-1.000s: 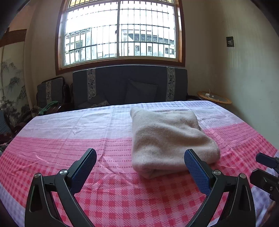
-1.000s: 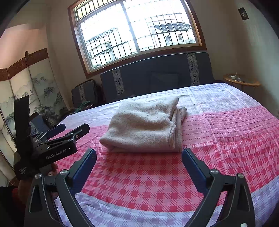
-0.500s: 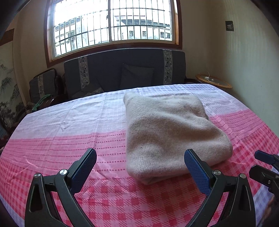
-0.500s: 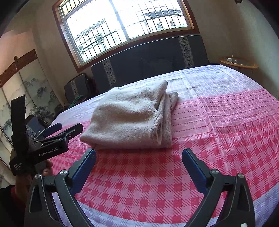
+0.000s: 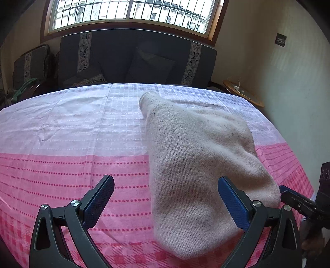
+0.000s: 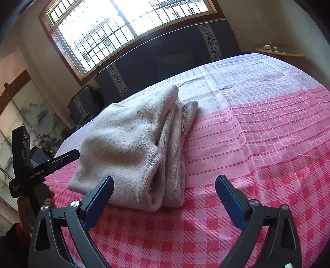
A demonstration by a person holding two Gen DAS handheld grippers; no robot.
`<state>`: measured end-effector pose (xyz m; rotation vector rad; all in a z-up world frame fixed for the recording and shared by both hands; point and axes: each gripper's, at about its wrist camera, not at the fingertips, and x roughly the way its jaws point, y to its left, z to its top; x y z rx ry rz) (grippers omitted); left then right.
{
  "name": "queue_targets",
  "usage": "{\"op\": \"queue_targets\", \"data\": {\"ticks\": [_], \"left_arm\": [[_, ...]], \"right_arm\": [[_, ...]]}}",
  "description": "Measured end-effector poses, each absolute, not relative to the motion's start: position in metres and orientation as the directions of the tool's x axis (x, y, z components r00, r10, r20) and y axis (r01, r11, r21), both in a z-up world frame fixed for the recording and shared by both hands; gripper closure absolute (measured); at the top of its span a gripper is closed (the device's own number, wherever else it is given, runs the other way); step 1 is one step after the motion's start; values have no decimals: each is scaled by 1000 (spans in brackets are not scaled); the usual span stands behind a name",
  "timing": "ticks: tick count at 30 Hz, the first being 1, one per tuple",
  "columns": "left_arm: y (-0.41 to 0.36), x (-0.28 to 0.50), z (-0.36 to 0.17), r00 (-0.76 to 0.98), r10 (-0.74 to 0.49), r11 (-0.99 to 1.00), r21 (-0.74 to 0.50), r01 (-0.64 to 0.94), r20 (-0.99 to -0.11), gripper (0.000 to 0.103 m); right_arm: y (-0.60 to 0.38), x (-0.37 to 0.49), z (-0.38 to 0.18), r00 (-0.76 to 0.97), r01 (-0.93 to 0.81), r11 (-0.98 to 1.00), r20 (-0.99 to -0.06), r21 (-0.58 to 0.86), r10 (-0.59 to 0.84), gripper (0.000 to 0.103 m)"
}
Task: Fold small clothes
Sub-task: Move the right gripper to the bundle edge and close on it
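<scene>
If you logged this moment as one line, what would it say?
left gripper: open, empty | right gripper: open, empty | beige sweater: folded, lying on pink checked cloth, untouched

Daylight through a barred window (image 5: 132,15) above a dark sofa (image 5: 134,59), cream walls (image 5: 288,86).
</scene>
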<state>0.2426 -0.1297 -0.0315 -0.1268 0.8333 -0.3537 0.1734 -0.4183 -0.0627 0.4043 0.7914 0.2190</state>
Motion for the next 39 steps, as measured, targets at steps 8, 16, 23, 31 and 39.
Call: {"op": "queue_targets", "data": {"ticks": [8,16,23,31,39], "left_arm": [[-119,287,-54,444,-555,832,-468,298,-703,3],[-118,313,-70,352,-673,740,-606,293,-651,3],[-118,307,-71,374,-687,723,-633,275,-623,3],[-93,262,-54,565,-635,738,-629,244,-527,3],[-86,220,-72,626,-579,765,-614,195,-523,3]], "right_arm": [[-429,236,-82,563,-41,849,-690,526,455,5],[-426,278,-86,511,-100,802,-661,589,549,5],[-441,268,-68,577,-91,786,-612,611,542,7],[-445,263,-44,579,-178,719,-520,671,628,30],[-436,299,-63,558,-108,759,-593,642,581,46]]}}
